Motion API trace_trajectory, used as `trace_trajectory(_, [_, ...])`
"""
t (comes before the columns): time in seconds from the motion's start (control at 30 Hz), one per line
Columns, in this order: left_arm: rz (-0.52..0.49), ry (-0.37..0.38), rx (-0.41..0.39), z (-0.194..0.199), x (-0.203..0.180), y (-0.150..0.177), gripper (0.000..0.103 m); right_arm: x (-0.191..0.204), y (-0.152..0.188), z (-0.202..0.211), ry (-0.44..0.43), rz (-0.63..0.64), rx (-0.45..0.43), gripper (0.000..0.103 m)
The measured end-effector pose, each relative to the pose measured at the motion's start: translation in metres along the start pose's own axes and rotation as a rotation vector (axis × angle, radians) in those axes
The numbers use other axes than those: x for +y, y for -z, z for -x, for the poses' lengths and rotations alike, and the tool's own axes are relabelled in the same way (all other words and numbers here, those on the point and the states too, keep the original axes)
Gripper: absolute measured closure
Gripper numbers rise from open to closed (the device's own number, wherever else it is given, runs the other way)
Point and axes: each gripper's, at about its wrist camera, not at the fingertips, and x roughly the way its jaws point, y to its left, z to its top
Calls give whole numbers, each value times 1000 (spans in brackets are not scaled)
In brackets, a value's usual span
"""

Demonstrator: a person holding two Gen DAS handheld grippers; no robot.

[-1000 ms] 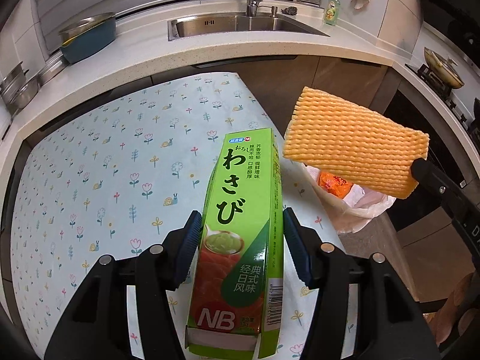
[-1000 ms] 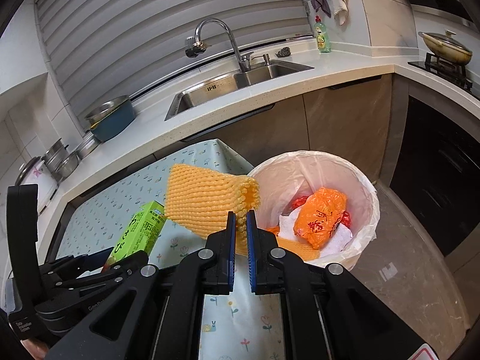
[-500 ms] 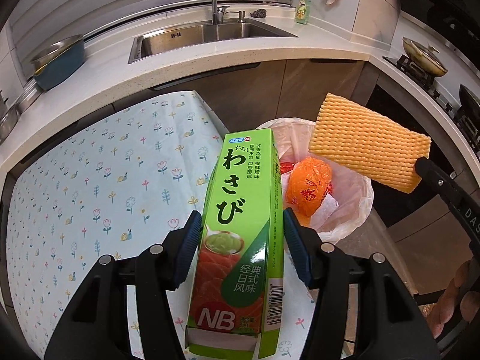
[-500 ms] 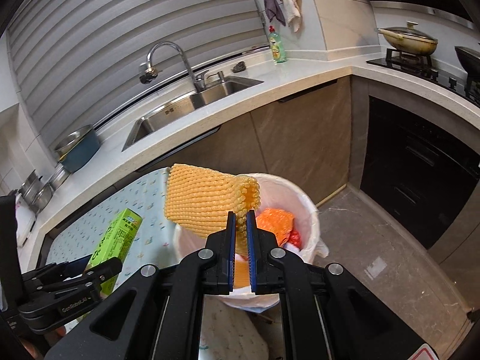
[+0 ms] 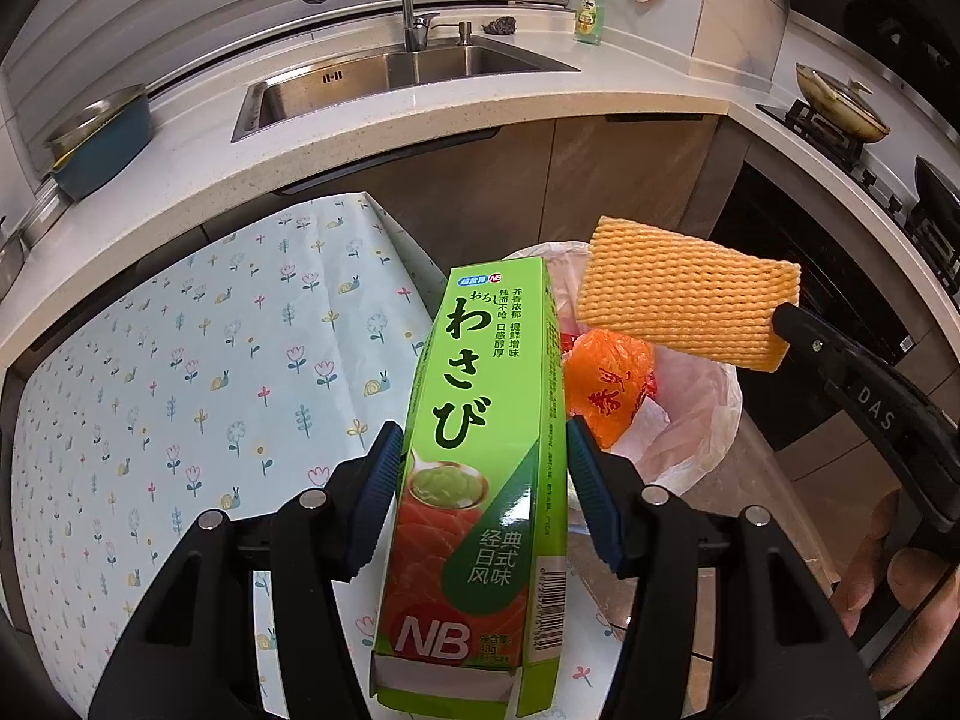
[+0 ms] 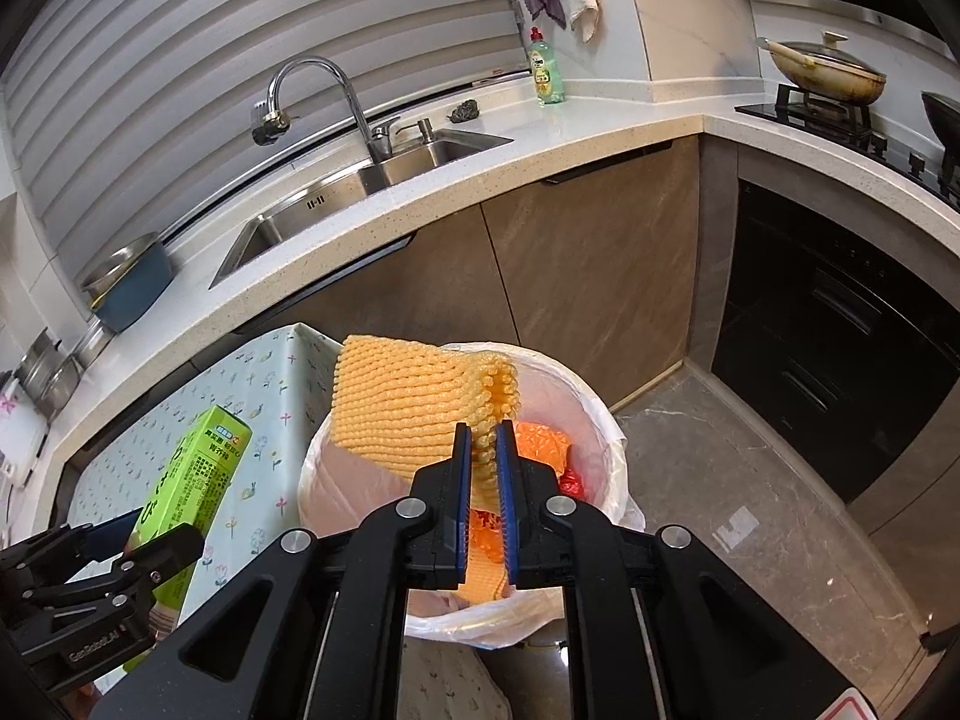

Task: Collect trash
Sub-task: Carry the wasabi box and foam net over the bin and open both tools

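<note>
A: Left wrist view. Left claw (image 5: 477,504) clamps the green wasabi carton (image 5: 486,468) by its two long sides, about mid-length; the box stands upright between the pads above the flowered tabletop (image 5: 180,360). Thin card, light, stiff along its edges; its bottom flap gapes, so a hard squeeze would likely crush it.

B: And the orange piece?

A: Foam net sleeve (image 5: 684,306), pinched at one end by the right claw (image 5: 786,324), hanging over the lined bin (image 5: 714,420). Orange bag (image 5: 609,390) already inside.

B: Right wrist view?

A: Right claw (image 6: 483,450): jaws have just been opening a crack, the sleeve (image 6: 420,408) between them and, as far as I can see, pinched at its rolled end (soft, springy, nearly weightless, likely to cling to the ribbed pads). It sits directly above the bin (image 6: 600,414). Carton (image 6: 192,480) is at lower left in the left claw (image 6: 120,546), over the tabletop (image 6: 276,372) beside the bin.

B: Judgement?

A: Sleeve is about to drop; carton should follow.
</note>
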Motion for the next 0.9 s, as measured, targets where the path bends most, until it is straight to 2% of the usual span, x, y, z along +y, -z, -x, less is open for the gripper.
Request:
trace_trajectory(0.17, [2, -3, 1, -2, 0, -1, 50, 6, -1, -3, -24, 8, -2, 90])
trace_trajectory(0.3, [3, -1, 5, -3, 0, -2, 50, 7, -1, -2, -26, 7, -12, 71])
trace_trajectory(0.9, [-53, 33, 19, -18, -28, -9, 50, 1, 2, 10, -25, -6, -19, 71])
